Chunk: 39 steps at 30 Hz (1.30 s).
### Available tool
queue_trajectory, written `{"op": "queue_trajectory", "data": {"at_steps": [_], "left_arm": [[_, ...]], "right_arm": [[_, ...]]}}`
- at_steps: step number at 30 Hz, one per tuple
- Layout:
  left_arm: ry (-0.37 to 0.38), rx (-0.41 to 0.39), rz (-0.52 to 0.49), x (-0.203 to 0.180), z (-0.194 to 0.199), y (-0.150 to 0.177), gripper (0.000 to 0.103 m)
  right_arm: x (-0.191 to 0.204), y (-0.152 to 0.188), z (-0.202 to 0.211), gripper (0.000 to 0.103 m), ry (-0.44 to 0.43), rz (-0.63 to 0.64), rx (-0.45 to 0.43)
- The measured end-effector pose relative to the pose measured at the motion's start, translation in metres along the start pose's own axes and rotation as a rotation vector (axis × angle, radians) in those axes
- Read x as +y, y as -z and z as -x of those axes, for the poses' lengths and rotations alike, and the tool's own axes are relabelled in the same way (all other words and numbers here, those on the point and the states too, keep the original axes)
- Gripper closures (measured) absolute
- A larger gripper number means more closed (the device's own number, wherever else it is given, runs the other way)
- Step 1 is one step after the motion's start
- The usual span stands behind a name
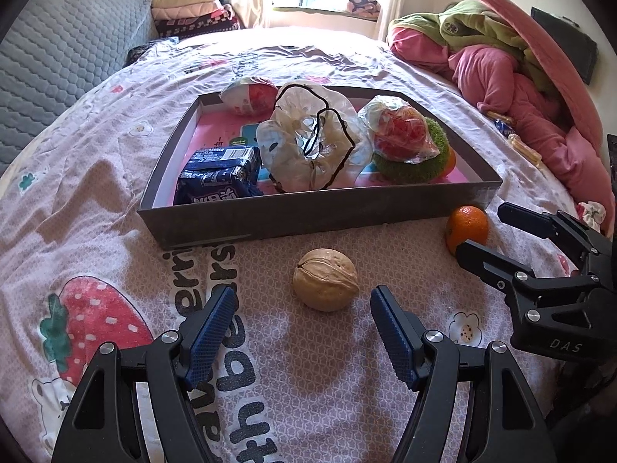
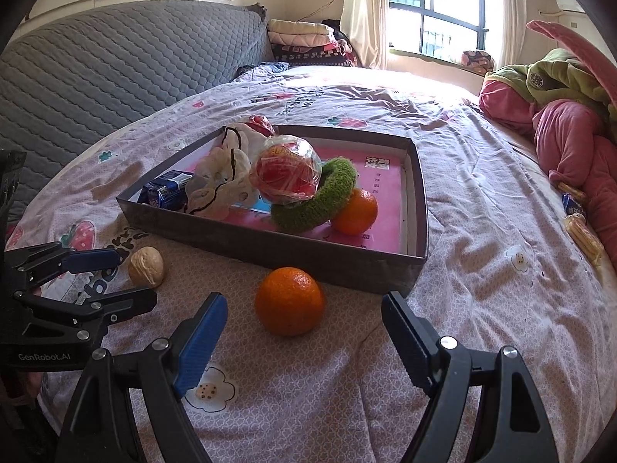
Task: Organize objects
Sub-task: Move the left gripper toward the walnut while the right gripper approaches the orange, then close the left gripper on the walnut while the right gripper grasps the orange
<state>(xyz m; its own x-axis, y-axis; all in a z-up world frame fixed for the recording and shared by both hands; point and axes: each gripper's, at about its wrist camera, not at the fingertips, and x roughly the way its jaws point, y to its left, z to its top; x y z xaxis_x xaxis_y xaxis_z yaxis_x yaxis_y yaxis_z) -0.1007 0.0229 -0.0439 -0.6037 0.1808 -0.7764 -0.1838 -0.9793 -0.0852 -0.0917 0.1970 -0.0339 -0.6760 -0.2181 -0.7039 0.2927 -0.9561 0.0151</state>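
Both tongs gape empty: left tongs (image 1: 302, 305) should straddle the walnut (image 1: 326, 279), right tongs (image 2: 304, 314) the tangerine (image 2: 290, 301), closing gently.

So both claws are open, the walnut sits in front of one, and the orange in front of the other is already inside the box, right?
Not quite. The orange before the right gripper lies on the bedsheet outside the box, as the right wrist view shows. Both grippers are open, with the walnut before the left gripper.
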Motion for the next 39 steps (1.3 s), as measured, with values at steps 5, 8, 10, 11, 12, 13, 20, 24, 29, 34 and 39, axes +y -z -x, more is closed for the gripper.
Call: {"op": "queue_trajectory", "data": {"at_steps": [5,8,10,11,12,13,20,24,29,34,39], "left_arm": [[0.002,-0.010,-0.001,0.001,-0.002,-0.002,0.028],[0.011,-0.018,-0.005,0.001,-0.004,-0.002,0.028],[0.015,-0.022,-0.002,0.002,-0.005,-0.001,0.028],[0.017,-0.021,-0.003,0.001,-0.005,-0.001,0.029],[0.020,-0.023,-0.006,0.001,-0.006,-0.002,0.029],[0.019,-0.026,-0.011,0.000,-0.006,-0.002,0.031],[0.022,-0.033,-0.025,-0.006,-0.008,-0.002,0.037],[0.023,-0.034,-0.028,-0.006,-0.009,-0.002,0.039],[0.016,-0.039,-0.037,-0.007,-0.013,-0.002,0.047],[0.029,-0.046,-0.032,-0.005,-0.015,-0.002,0.061],[0.036,-0.054,-0.031,-0.005,-0.014,-0.002,0.067]], "right_arm": [[0.005,0.002,-0.007,0.021,0.017,0.020,0.002],[0.007,0.003,-0.010,0.021,0.038,0.030,-0.001],[0.007,0.003,-0.012,0.021,0.043,0.026,0.006],[0.007,0.003,-0.013,0.023,0.044,0.022,0.011],[0.007,0.003,-0.015,0.024,0.050,0.018,0.016],[0.006,0.003,-0.016,0.028,0.053,0.013,0.020],[0.003,0.003,-0.019,0.040,0.055,0.000,0.036],[0.005,0.003,-0.020,0.043,0.055,0.018,0.037],[0.004,0.003,-0.021,0.050,0.033,0.007,0.040],[0.004,0.003,-0.019,0.064,0.006,0.006,0.036],[0.004,0.003,-0.017,0.064,0.001,0.003,0.028]]}}
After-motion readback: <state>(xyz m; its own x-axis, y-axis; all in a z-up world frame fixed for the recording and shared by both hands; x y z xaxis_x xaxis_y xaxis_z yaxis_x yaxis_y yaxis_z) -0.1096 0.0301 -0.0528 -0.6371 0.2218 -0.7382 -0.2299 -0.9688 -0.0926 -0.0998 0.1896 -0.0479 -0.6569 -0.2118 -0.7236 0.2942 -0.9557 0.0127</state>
